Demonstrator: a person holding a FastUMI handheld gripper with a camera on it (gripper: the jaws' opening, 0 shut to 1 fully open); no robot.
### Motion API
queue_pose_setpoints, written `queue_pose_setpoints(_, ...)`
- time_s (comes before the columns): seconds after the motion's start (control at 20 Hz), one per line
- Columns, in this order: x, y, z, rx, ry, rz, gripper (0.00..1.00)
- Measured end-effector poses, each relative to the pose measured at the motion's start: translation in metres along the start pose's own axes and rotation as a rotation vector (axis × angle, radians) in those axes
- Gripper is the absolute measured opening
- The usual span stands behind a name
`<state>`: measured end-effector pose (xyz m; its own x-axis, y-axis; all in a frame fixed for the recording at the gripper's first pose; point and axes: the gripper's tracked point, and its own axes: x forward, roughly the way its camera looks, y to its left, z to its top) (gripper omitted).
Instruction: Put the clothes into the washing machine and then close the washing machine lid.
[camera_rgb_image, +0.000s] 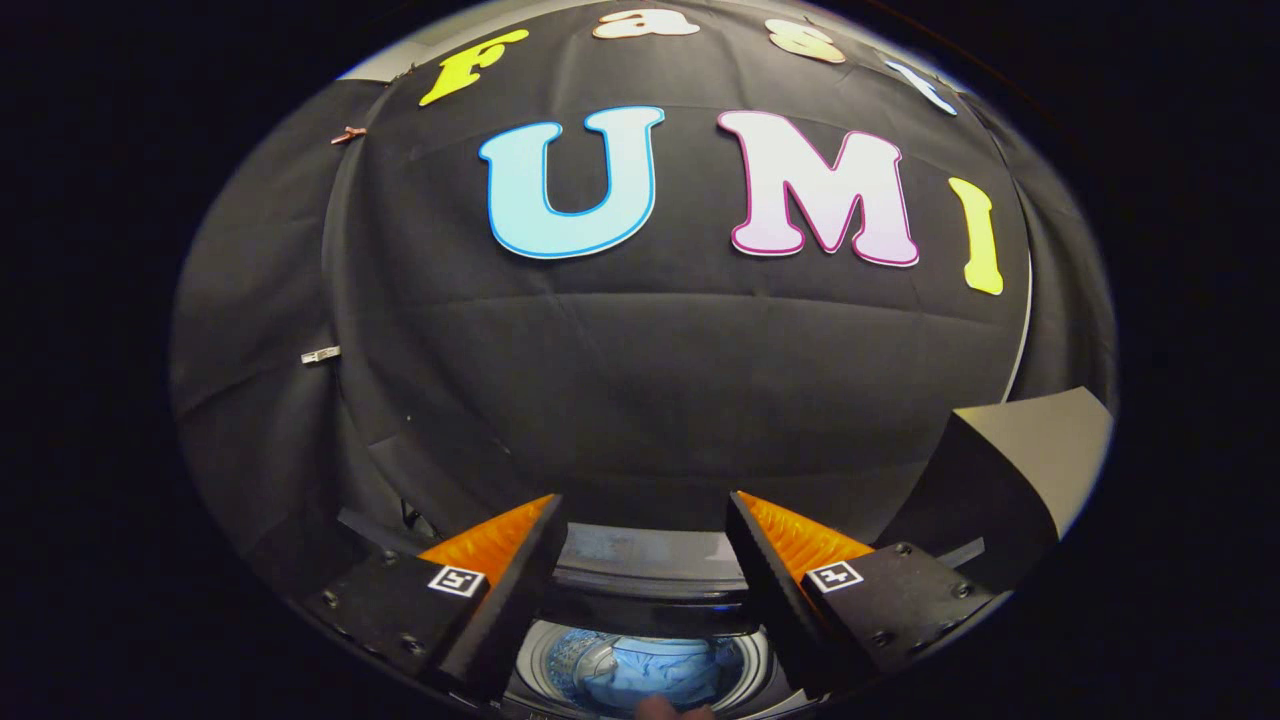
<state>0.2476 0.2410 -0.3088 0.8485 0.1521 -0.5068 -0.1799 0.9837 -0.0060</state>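
Note:
My gripper (640, 520) is held high above the washing machine, its two fingers (500, 545) spread apart with nothing between them. Below and between the fingers the machine's round drum opening (640, 665) shows, with a metal rim (535, 660). Light blue clothes (650, 675) lie inside the drum. Behind the opening runs the machine's dark back panel (640, 565). To the right of the right finger stands the raised lid (1010, 470), dark, tilted upward. A fingertip of a person (672, 708) shows at the near edge of the drum.
The booth's black cloth wall (650, 370) hangs straight ahead beyond the fingers, close behind the machine. A small clip (320, 355) sits on the cloth to the left. The raised lid stands close to the right finger.

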Motion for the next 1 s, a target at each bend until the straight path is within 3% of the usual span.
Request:
queue_pose_setpoints(0.25,-0.030,0.019,-0.047,0.015,0.055,0.068,1.00)
queue_pose_setpoints(0.5,-0.055,0.027,-0.077,-0.005,0.065,0.078,1.00)
queue_pose_setpoints(1.0,-0.116,0.033,-0.057,-0.055,-0.035,0.087,0.99)
